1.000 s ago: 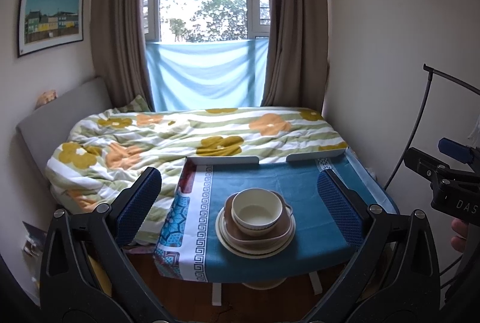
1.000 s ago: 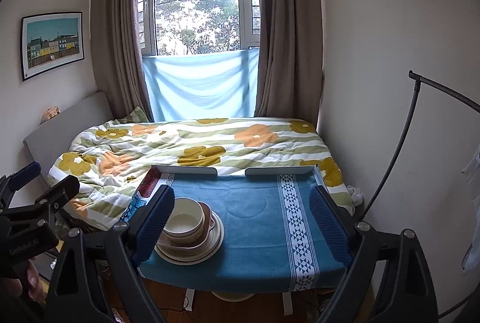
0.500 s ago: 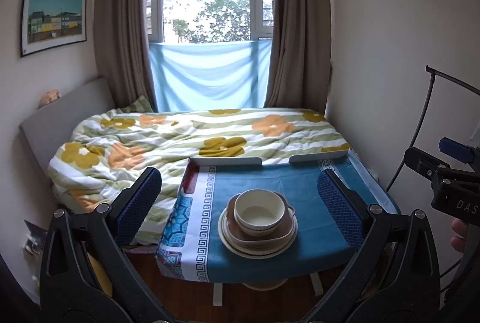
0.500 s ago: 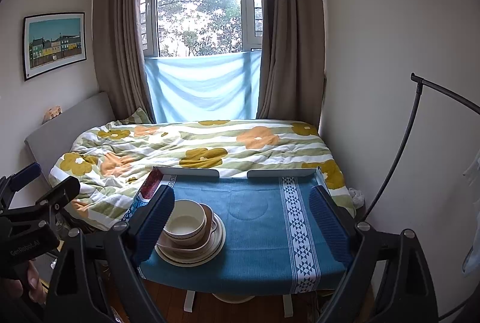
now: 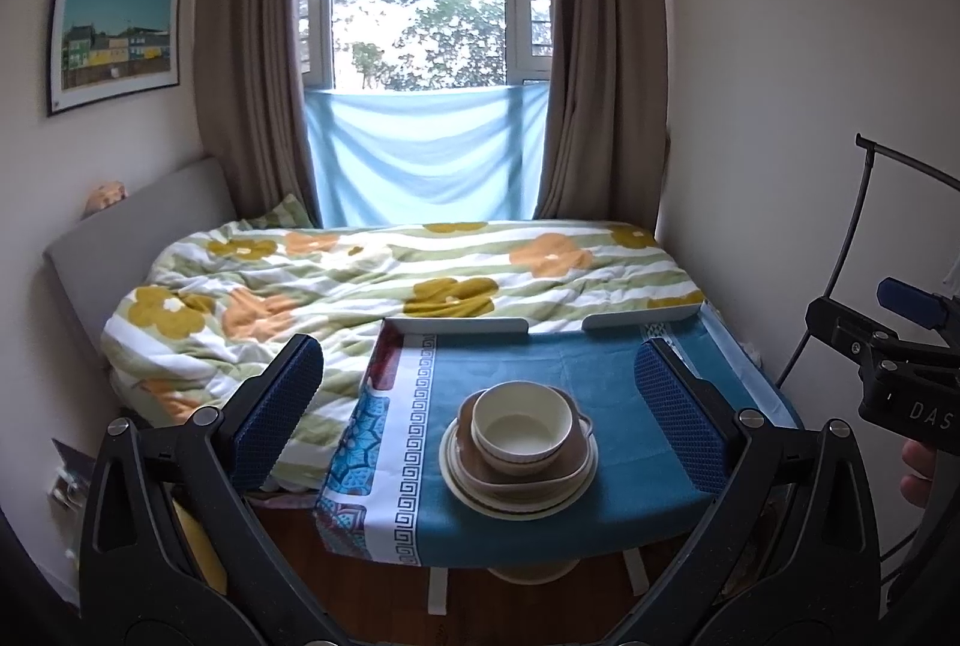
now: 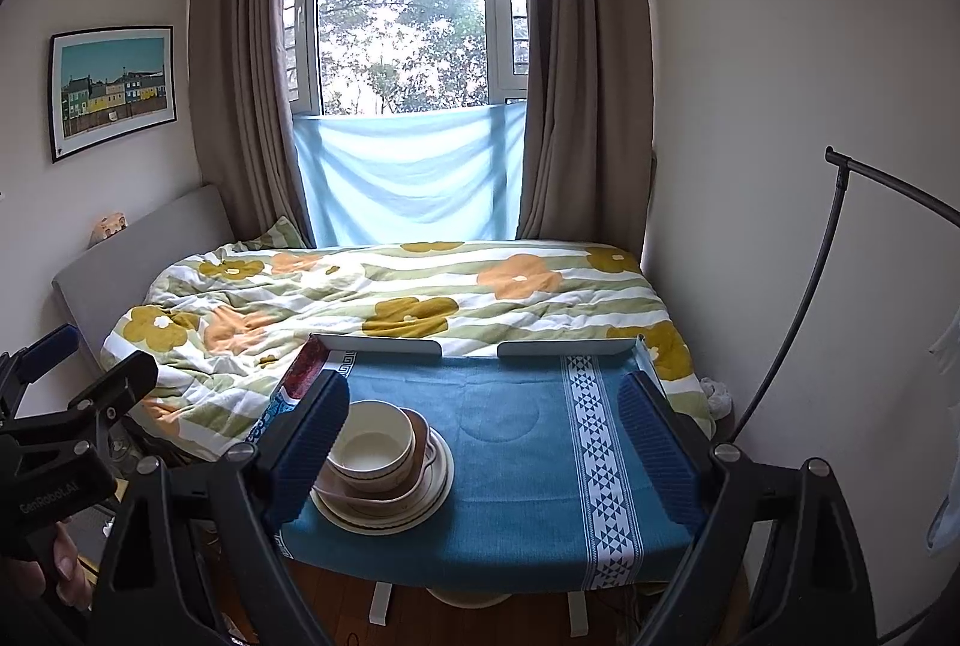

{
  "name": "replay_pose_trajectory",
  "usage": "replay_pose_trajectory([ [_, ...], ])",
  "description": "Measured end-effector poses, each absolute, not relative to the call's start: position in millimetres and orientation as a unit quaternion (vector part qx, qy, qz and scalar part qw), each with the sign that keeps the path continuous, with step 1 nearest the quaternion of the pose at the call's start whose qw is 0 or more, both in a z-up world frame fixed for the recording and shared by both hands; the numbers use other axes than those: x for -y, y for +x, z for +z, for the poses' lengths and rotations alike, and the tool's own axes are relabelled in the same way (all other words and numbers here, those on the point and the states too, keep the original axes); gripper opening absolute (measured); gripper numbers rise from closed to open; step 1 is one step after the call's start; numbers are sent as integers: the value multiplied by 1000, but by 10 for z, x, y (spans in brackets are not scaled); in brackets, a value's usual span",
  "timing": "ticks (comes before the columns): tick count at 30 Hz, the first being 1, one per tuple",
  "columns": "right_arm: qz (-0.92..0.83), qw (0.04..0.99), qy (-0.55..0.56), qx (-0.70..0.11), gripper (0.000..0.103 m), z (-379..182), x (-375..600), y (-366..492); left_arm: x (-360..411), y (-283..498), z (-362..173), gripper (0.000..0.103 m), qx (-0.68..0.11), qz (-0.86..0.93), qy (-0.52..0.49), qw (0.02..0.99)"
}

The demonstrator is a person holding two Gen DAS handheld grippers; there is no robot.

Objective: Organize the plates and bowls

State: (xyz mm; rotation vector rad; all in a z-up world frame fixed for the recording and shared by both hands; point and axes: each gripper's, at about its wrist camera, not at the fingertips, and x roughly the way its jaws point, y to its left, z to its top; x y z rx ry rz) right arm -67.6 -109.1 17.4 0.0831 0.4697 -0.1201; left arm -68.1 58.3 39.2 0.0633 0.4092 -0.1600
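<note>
A cream bowl (image 5: 521,424) sits on top of a stack on the surface (image 5: 612,382), nested in a brown dish (image 5: 558,472) that rests on cream plates (image 5: 474,490) (how many plates lie under it cannot be told). The stack stands on the blue cloth (image 5: 618,472) just right of the cloth's white key-pattern stripe, toward the near edge. The left tool (image 5: 480,406) hangs short of the stack with its blue pads wide apart and nothing between them. The right tool (image 6: 483,445) is spread just as wide and empty; its left pad (image 6: 309,445) overlaps the stack's left side in the right wrist view, though contact cannot be judged. Beyond the stack lies a bed (image 5: 384,286) with a flowered quilt.
</note>
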Motion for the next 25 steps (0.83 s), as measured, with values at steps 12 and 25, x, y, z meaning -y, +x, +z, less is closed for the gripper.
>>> replay_pose_trajectory([
  [12,-59,970,42,-231,89,189,1092,-663,-504,-685,410,103,-199,-66,36,977],
  [25,-58,970,45,-232,89,209,1112,-608,-393,-552,425,103,-187,-52,46,980],
])
